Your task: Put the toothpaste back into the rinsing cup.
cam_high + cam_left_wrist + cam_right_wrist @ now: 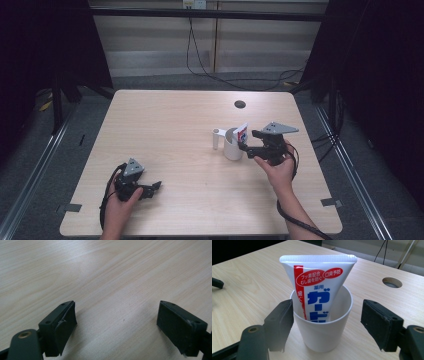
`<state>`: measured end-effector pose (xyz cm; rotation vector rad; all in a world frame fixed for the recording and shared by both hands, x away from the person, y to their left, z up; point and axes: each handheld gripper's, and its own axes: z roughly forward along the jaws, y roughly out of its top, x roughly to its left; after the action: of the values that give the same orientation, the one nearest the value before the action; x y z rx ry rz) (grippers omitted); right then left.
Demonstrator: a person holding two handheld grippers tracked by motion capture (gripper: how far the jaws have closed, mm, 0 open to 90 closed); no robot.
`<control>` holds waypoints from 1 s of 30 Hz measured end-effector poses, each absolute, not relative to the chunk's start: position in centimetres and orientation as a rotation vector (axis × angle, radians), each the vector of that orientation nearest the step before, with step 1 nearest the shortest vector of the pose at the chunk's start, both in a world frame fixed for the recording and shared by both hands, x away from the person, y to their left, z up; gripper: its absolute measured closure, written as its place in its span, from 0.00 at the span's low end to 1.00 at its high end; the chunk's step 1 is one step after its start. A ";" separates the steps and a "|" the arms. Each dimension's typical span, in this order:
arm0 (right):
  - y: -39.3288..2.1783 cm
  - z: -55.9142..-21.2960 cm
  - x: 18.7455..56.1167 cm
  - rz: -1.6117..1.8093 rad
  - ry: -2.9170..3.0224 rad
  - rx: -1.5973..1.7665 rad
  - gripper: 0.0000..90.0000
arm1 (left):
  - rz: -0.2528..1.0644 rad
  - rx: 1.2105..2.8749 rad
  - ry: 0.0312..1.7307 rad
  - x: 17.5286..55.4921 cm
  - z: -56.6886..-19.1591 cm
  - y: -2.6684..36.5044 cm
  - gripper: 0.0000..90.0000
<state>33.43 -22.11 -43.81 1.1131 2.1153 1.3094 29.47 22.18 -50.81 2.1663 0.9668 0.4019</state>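
Looks mostly done to me: the tube (322, 287) already stands cap-down in the cup (324, 332), mid-right on the table (165, 120). Right gripper (327, 325) hangs just beside the cup, jaws spread either side, gripping nothing. Left gripper (116, 327) sits low near the front-left edge, jaws spread and empty.

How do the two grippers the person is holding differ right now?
The right gripper is raised by the cup, its open jaws on either side of it; the left gripper sits low over bare table.
Seen along its own jaws, the right one faces the tube standing in the cup; the left one faces only wood.
Both are black, hand-held, open, gripping nothing.
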 end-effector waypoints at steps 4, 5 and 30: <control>-22.4 -43.7 33.2 1.310 2.112 1.105 0.29 | 0.402 2.165 0.969 29.5 -50.8 22.2 0.17; -22.4 -43.7 33.1 1.309 2.115 1.104 0.29 | 0.402 2.164 0.968 29.5 -50.8 22.2 0.17; -24.7 -44.4 31.2 1.290 2.146 1.110 0.22 | 0.402 2.165 0.968 29.5 -50.8 22.2 0.17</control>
<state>31.24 -24.69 -44.44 1.1095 2.1458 1.2904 29.47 22.17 -50.82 2.1651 0.9678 0.4025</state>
